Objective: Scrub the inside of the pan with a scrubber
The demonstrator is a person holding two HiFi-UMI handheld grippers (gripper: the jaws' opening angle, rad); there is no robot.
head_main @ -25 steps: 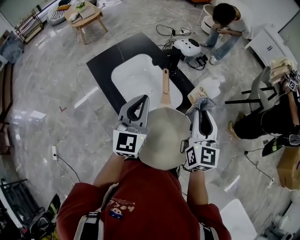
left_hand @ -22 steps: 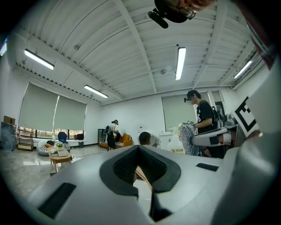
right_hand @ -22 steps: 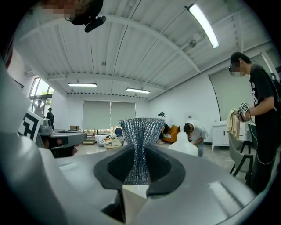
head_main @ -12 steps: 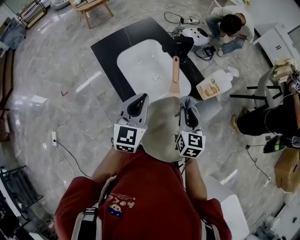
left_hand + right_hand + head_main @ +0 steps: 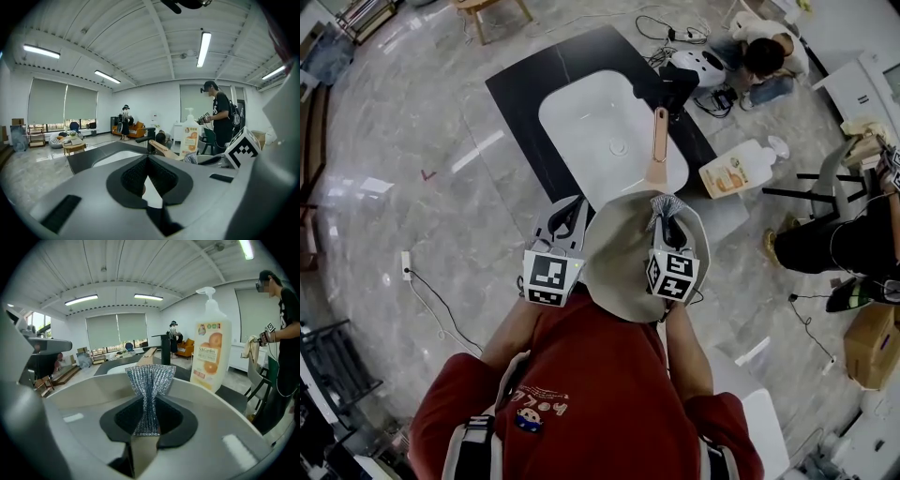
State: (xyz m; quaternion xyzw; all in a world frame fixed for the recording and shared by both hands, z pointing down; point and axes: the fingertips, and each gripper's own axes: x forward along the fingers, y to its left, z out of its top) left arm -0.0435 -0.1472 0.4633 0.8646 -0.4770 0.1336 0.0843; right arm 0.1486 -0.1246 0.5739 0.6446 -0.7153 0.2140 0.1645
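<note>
Head view shows the pan [image 5: 623, 262] held just short of the sink [image 5: 600, 131], left claw [image 5: 567, 214] apparently clenched on its rim and right claw [image 5: 668, 220] pinching the scrubber [image 5: 666, 203] at its sink-side edge; scrubbing seems barely begun, so pressing down and rubbing comes next.

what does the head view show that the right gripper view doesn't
Only the head view: the holder's red shirt and the whole pan seen from above. Only the right gripper view: the ceiling lights and the window blinds. Both: the scrubber pinched in the right gripper, the soap bottle and the pan's wooden handle.
</note>
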